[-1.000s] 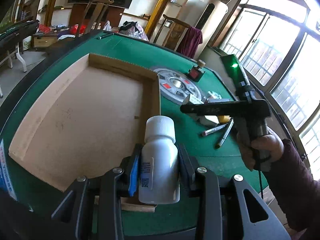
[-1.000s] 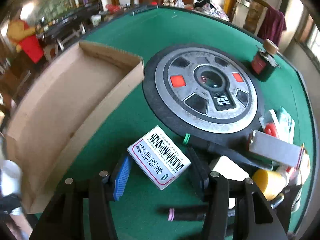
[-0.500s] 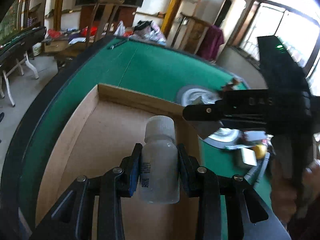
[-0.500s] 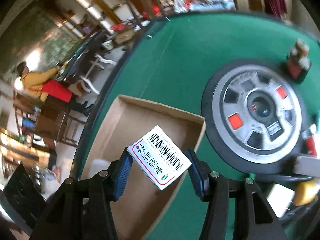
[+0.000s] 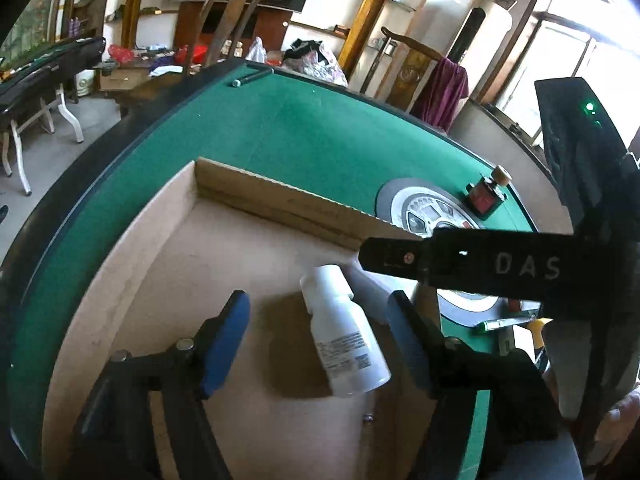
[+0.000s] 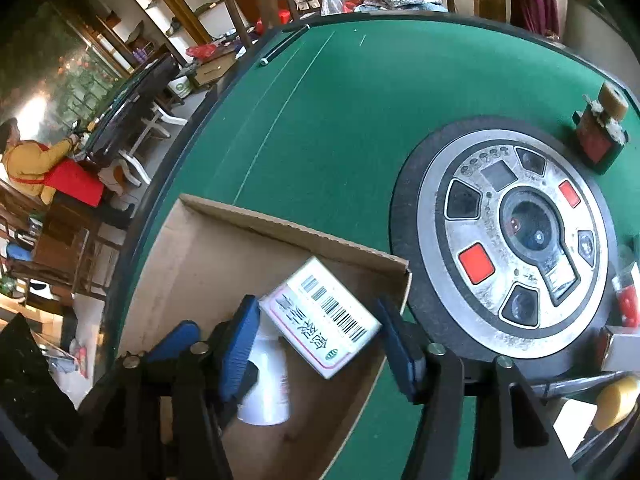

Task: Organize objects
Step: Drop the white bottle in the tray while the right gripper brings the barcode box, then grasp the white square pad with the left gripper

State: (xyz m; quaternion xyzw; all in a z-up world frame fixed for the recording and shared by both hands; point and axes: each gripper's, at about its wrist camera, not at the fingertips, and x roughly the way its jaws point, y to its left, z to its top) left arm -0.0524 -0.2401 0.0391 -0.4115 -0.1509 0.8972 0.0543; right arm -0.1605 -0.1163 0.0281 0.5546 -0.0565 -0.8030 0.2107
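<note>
The left gripper (image 5: 318, 340) has just been opening; its blue pads stand clear of the white bottle (image 5: 345, 338), which lies released inside the cardboard tray (image 5: 276, 204). The right gripper (image 6: 320, 338) has also just been widening over the tray's near corner, the barcoded box (image 6: 322, 314) loose between its jaws, tilted above the bottle.

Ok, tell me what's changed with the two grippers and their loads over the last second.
Both carried their loads from the green table to over the shallow cardboard tray and their jaws have just been opening. The left gripper has let go of the white plastic bottle, now tilted in the tray. The right gripper has freed the white barcoded box. The round silver centre console stayed put.
</note>
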